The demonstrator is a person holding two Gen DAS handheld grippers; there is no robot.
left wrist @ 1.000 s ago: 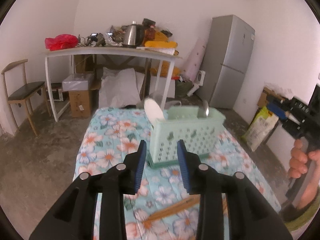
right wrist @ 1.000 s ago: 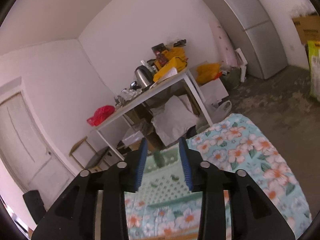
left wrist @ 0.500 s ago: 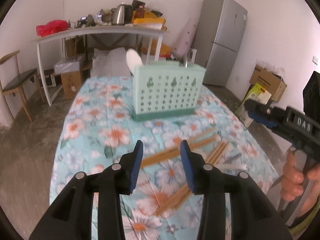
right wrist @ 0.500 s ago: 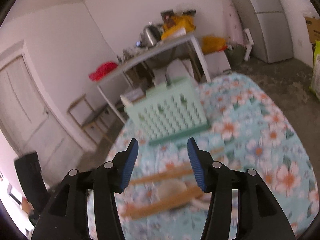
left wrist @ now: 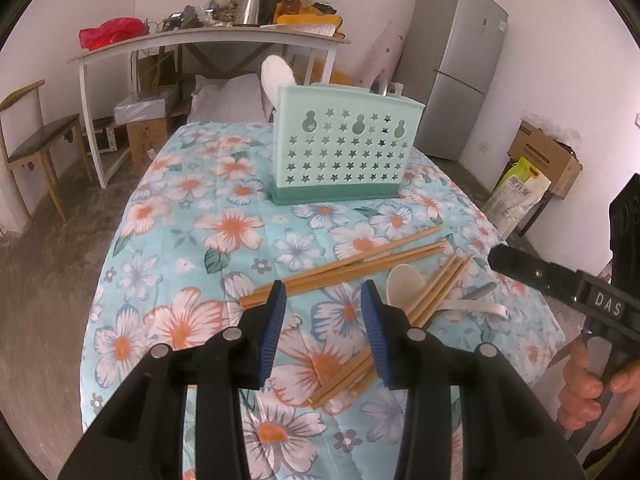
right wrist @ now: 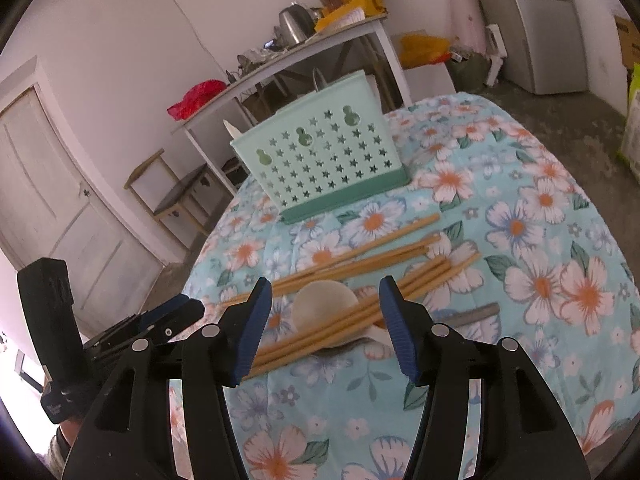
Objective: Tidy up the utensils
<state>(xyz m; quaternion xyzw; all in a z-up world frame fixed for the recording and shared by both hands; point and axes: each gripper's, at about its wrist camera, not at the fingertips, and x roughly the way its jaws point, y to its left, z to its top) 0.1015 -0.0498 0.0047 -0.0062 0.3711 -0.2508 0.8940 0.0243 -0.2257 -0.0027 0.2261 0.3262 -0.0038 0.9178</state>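
Chopsticks point(right wrist: 360, 252) + white spoon point(right wrist: 324, 300) loose on floral cloth point(right wrist: 540, 240); my right gripper point(right wrist: 326, 320) opening, empty; left gripper point(left wrist: 324, 320) part-open, empty.

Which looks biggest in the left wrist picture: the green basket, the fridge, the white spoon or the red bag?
1. Green basket
2. Fridge, almost the same; it is farther away, so really bigger.
3. White spoon and red bag look alike; unsure.

Both wrist cameras looked down along their fingers, close over the table's near edge, sharing the scattered chopsticks point(left wrist: 360, 268) and the green utensil basket point(right wrist: 320, 160).
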